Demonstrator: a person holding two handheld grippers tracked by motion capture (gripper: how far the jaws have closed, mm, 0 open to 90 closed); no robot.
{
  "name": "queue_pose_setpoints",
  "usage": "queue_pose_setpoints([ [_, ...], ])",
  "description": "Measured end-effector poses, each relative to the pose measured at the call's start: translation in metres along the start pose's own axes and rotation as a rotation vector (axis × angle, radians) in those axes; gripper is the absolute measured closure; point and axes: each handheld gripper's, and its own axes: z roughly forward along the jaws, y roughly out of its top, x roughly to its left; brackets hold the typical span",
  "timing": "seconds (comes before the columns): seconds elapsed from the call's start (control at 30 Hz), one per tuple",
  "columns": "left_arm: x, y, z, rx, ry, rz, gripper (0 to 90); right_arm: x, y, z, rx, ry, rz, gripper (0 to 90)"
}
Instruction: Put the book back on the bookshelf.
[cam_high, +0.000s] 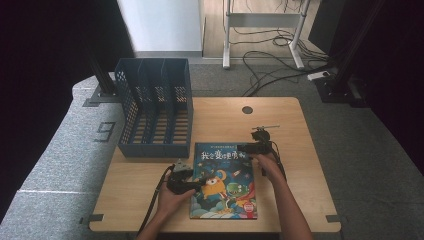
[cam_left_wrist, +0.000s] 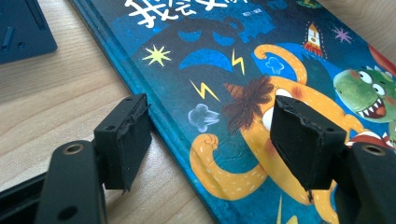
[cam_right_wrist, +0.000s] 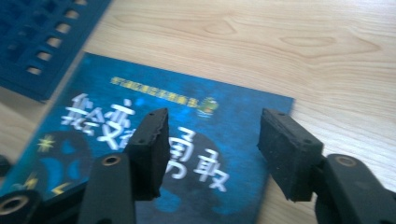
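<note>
I have the blue hardcover picture book (cam_high: 223, 181) lying flat on the wooden table (cam_high: 300, 150), just in front of the dark blue plastic file rack (cam_high: 155, 107), its long axis running away from me. My left gripper (cam_left_wrist: 210, 140) straddles the book's left long edge, jaws wide, gripping nothing. My right gripper (cam_right_wrist: 212, 149) hovers over the far right corner, jaws part open, empty. Left sits nearer the edge for lifting.
</note>
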Motion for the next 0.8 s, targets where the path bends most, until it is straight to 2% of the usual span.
queue_pose_setpoints([
  [0.1, 0.001, 0.0, 0.0, -0.001, -0.005, -0.006, 28.6, -0.008, -0.003, 0.004, 0.032, -0.023, 0.03, 37.9],
  [0.23, 0.0, 0.0, 0.0, 0.001, -0.002, -0.003, 28.6, -0.015, -0.005, 0.009, 0.055, -0.024, 0.058, 37.1],
  [0.57, 0.0, 0.0, 0.0, 0.001, 0.0, -0.001, 28.7, -0.012, -0.006, 0.014, 0.068, -0.026, 0.053, 34.8],
  [0.67, -0.001, 0.0, 0.0, 0.001, 0.001, -0.001, 28.6, -0.011, -0.006, 0.015, 0.071, -0.002, 0.069, 33.7],
  [0.73, 0.0, 0.0, 0.0, 0.001, -0.001, -0.002, 28.6, -0.01, -0.005, 0.015, 0.075, -0.009, 0.067, 34.4],
  [0.8, 0.0, 0.0, 0.0, 0.002, -0.003, -0.004, 28.6, -0.011, -0.005, 0.015, 0.071, -0.004, 0.096, 34.7],
])
